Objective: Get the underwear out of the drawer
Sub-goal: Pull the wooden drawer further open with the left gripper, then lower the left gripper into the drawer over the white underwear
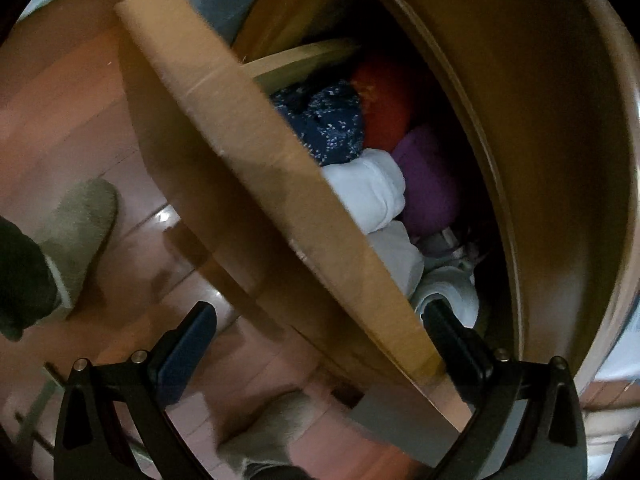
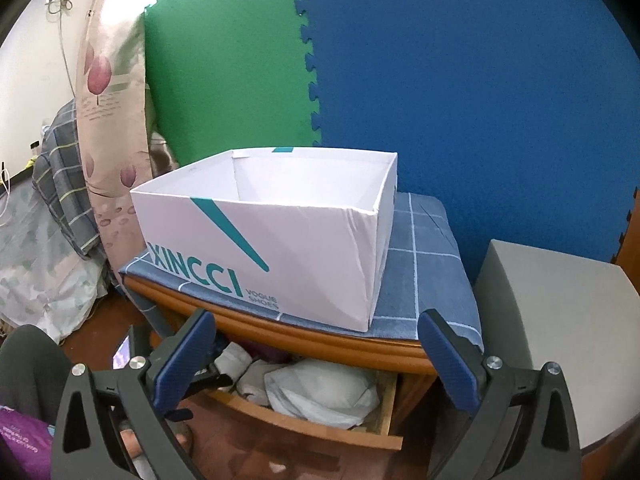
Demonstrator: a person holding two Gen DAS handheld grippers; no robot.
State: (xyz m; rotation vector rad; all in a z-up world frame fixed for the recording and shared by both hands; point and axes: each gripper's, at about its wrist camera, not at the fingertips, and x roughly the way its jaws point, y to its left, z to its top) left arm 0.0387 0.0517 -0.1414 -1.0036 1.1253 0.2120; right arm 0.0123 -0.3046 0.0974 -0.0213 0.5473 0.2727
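The left tongs [image 1: 316,344] are spread wide at the bottom of the left wrist view, straddling the front panel of the pulled-out drawer [image 1: 248,160]: one finger hangs outside over the reddish wooden floor [image 1: 60,120], the other reaches inside, its tip against a pale rolled cloth, with nothing pinched between them. The drawer runs diagonally across the frame, and the underwear [image 1: 368,192] lies packed inside it as rolled bundles: a dark blue speckled one and a red one toward the upper centre, white ones in the middle, a purple one just right of them. A slippered foot [image 1: 80,232] shows at the left edge. In the right wrist view the right tongs [image 2: 316,344] are likewise spread and hold nothing, hovering at the bottom of the frame above the open drawer [image 2: 312,424], where white bundles lie. Above it, on the blue checked cloth [image 2: 424,264] covering the cabinet top, stands an empty white shoe box [image 2: 256,248] with teal lettering, in front of green and blue foam mats [image 2: 460,80].
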